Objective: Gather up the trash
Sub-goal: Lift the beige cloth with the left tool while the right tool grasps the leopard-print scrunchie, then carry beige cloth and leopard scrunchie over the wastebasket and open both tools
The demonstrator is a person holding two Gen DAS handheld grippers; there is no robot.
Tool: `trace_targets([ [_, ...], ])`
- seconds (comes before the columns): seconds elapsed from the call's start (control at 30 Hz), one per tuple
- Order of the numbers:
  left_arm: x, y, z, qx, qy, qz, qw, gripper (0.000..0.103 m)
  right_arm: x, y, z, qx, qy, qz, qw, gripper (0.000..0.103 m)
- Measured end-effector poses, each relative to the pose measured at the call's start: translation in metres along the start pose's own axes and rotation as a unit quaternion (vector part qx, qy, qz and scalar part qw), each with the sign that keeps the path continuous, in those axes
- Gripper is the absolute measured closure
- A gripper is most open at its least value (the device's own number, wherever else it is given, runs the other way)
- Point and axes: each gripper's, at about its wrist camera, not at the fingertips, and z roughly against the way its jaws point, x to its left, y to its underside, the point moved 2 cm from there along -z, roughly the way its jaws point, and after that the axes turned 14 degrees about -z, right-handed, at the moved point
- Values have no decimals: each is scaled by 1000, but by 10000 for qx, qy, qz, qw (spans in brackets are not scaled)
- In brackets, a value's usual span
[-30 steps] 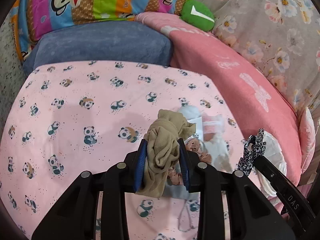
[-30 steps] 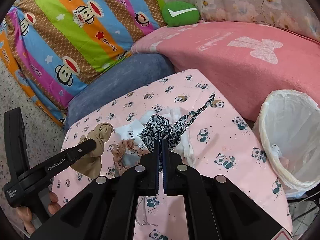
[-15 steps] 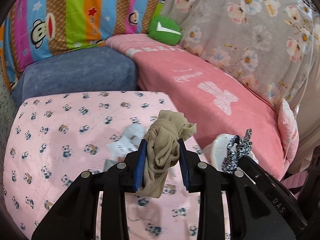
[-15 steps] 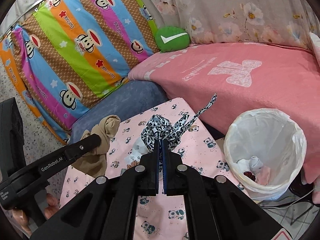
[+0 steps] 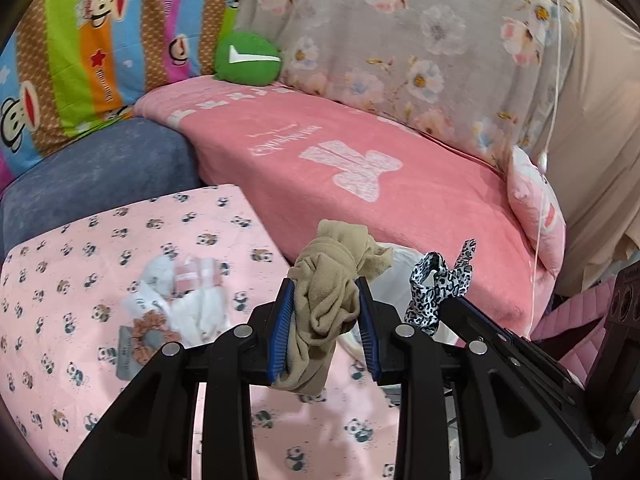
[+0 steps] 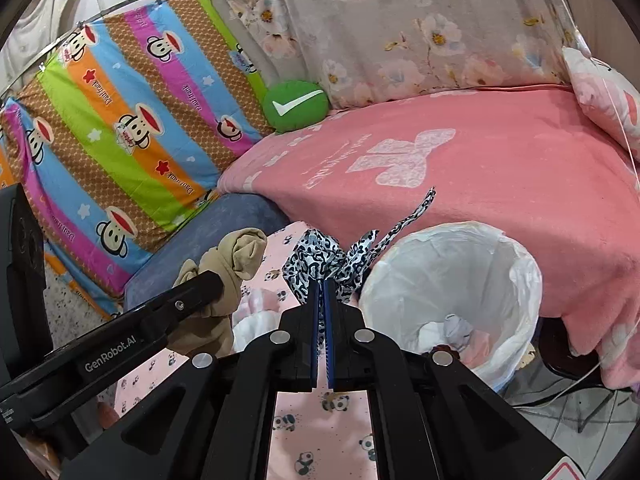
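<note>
My left gripper (image 5: pixel 326 292) is shut on a bunched tan stocking (image 5: pixel 330 280), held above the right edge of the panda-print table (image 5: pixel 80 272). My right gripper (image 6: pixel 322 286) is shut on a black-and-white leopard-print fabric strip (image 6: pixel 324 258), just left of a white-lined trash bin (image 6: pixel 452 280) that holds several scraps. In the right wrist view the tan stocking (image 6: pixel 232 264) hangs to the left in the left gripper. A heap of white and pink wrappers (image 5: pixel 188 292) and a brown scrunchie (image 5: pixel 152 330) lie on the table.
A pink blanket (image 6: pixel 460 184) covers the couch behind the bin. A grey-blue cushion (image 5: pixel 92 176), striped monkey-print fabric (image 6: pixel 132 128), a green round pillow (image 6: pixel 296 106) and floral fabric (image 5: pixel 400 52) stand behind. A thin white cord (image 5: pixel 550 120) hangs at right.
Both grippers have swung right, away from the table's middle toward the bin, each carrying its item. The bin now sits closer and larger in the right wrist view.
</note>
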Motion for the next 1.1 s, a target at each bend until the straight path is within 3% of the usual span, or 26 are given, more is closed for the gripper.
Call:
trace_targets([
  [0.43, -69, -7, -41, 292, 499, -545, 9968, 73, -71, -22, 13, -159, 355, -441, 9983, 99],
  [1.0, -95, -13, -83, 521, 781, -732, 9929, 70, -106, -36, -13, -72, 612, -569, 9965, 98],
  [1.07, -94, -15, -86, 507, 752, -723, 9933, 64, -105, -38, -17, -76, 648, -527, 9965, 95],
  [1.1, -93, -16, -86, 483, 729, -707, 9937, 54, -104, -38, -18, -91, 661, -521, 9964, 93],
])
